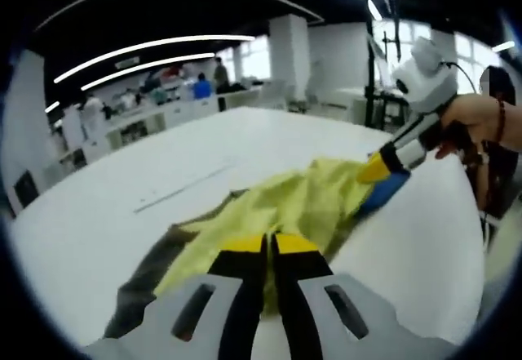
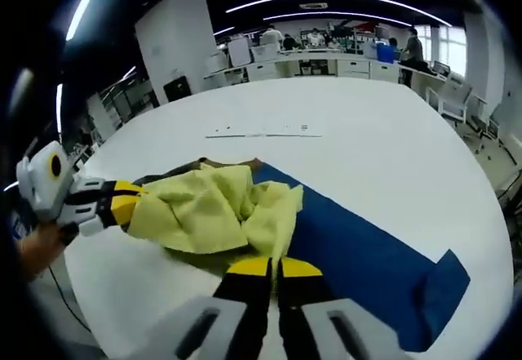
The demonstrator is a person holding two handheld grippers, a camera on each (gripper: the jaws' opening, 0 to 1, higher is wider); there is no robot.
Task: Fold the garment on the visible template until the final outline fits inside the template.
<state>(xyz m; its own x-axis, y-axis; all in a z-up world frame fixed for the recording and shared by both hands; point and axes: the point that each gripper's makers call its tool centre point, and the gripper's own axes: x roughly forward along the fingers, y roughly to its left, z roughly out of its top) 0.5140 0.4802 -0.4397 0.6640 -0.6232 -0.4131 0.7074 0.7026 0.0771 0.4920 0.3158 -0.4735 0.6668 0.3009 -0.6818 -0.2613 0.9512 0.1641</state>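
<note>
We have the yellow garment point(image 2: 208, 209) bunched between our two tongs, and that is what the next fold turns on: it runs lengthwise from one pair to the other, crumpled in the middle with nothing spread flat yet. In the right gripper view the right tongs point(image 2: 274, 268) are pressed together on the near edge of the cloth, which rises straight ahead of the tips; the left tongs point(image 2: 130, 203) come in from the left side and bite the far end of the same bundle. In the left gripper view the left tongs point(image 1: 270, 244) look closed on the cloth just ahead of them, while the right tongs point(image 1: 377, 168) hold the opposite end, ahead and to the right.

The blue template point(image 2: 367, 254) lies mostly to the right of the right tongs, with the garment covering only its near-left part. A darker lining or second layer point(image 1: 147, 274) trails to the left of the left tongs. The white bench point(image 2: 375, 148) beyond carries a faint line of markings point(image 2: 263, 134), well ahead of us. We judge nothing blocks spreading the cloth over the template.
</note>
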